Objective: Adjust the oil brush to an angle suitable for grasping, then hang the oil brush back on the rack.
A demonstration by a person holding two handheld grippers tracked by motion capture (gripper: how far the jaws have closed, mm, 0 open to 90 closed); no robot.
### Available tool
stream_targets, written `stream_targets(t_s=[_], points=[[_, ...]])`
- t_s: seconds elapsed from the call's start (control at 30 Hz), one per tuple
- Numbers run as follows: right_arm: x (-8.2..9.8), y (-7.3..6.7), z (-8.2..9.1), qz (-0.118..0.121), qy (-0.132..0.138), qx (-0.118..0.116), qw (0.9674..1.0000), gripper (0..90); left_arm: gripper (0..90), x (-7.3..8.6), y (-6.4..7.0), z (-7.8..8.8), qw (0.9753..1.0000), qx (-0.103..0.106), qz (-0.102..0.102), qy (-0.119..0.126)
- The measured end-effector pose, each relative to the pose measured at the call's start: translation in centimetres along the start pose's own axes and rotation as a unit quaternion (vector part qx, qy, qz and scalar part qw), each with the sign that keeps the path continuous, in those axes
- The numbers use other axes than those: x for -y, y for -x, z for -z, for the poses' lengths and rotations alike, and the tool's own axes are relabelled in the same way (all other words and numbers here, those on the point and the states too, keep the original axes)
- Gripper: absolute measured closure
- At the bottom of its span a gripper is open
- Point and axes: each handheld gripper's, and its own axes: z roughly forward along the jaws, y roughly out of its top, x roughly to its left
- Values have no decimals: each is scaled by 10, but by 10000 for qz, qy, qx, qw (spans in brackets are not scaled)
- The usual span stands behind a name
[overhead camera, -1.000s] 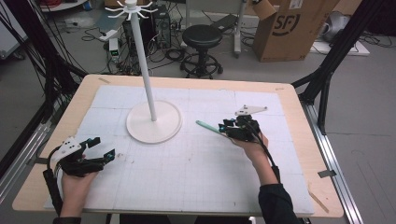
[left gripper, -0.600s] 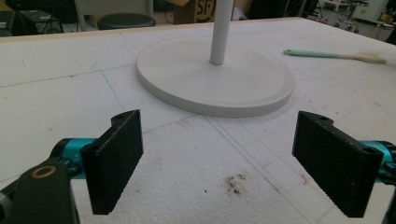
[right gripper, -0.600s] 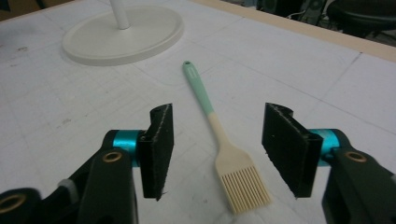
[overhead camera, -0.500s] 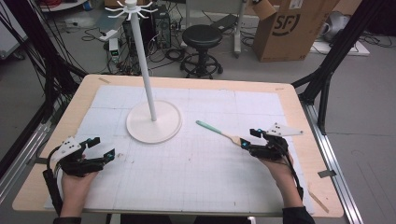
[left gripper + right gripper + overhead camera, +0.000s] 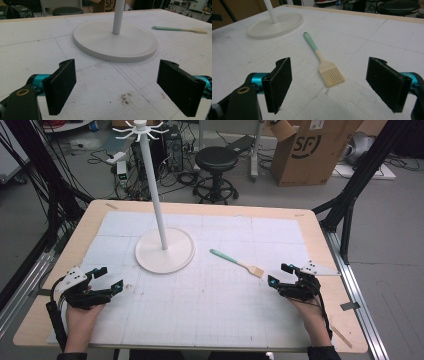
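Observation:
A basting brush point(image 5: 236, 262) with a mint-green handle and cream bristles lies flat on the white mat, right of the stand; in the right gripper view the brush point(image 5: 322, 60) points its bristles toward the jaws. My right gripper point(image 5: 281, 274) sits just right of the bristle end, and its jaws have just been opening; they stand wide apart point(image 5: 329, 83) with nothing between them and the brush ahead of the pads. My left gripper point(image 5: 109, 277) rests at the near left, open point(image 5: 117, 86) and empty. The white stand point(image 5: 165, 249) has a round base point(image 5: 116, 41) and a tall pole.
A white gridded mat point(image 5: 210, 305) covers the wooden table point(image 5: 320, 230). Hooks crown the stand's pole point(image 5: 140, 130). Behind the table stand a black stool point(image 5: 216, 160) and a cardboard box point(image 5: 312, 147). Black frame legs point(image 5: 350, 205) flank the table's right side.
The right gripper let go of the brush, which now lies on the mat, and drew back to the right and toward the near edge with its jaws spreading. The left gripper stayed put.

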Motion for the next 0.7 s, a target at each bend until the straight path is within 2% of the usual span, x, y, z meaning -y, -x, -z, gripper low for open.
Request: stream_targets(t_s=[0.17, 0.37, 0.47, 0.6, 0.63, 0.7], points=[[1, 1, -1, 24, -35, -4, 10000, 199, 165, 0, 0, 0, 10000, -4, -14, -4], [-2, 2, 1, 24, 48, -12, 10000, 198, 165, 0, -1, 0, 10000, 24, 62, 15], [-6, 4, 1, 32, 134, -57, 9999, 202, 165, 0, 0, 0, 10000, 17, 37, 12], [-13, 7, -3, 130, 159, -106, 9997, 214, 165, 0, 0, 0, 10000, 8, 5, -1], [-18, 9, -7, 208, 58, -148, 9997, 211, 165, 0, 0, 0, 10000, 13, 27, 12], [-21, 10, -9, 275, 39, -162, 9995, 208, 165, 0, 0, 0, 10000, 13, 24, 19]])
